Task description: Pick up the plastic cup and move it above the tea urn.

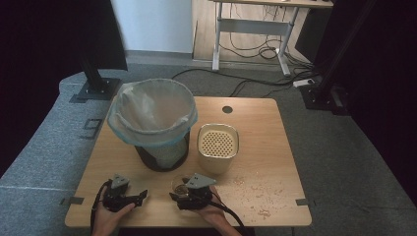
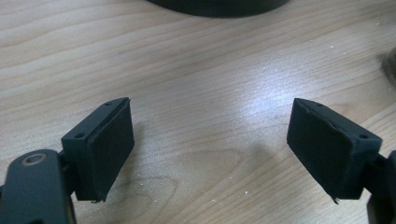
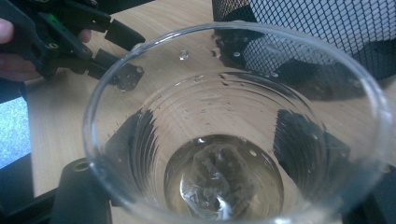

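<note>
Where the table (image 1: 275, 147) carries a lined bin (image 1: 153, 120) at 10 o'clock, a perforated pot (image 1: 218, 147) stands just beside it. Right gripper (image 3: 219, 144) jaws flank a clear cup (image 3: 233, 121) at 6 o'clock. Left gripper (image 2: 210, 140) at 7 o'clock: spread, empty.

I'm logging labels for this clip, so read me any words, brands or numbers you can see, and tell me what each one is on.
None: no readable text on the bin, the cream container, the glass cup, the table or either gripper.
</note>
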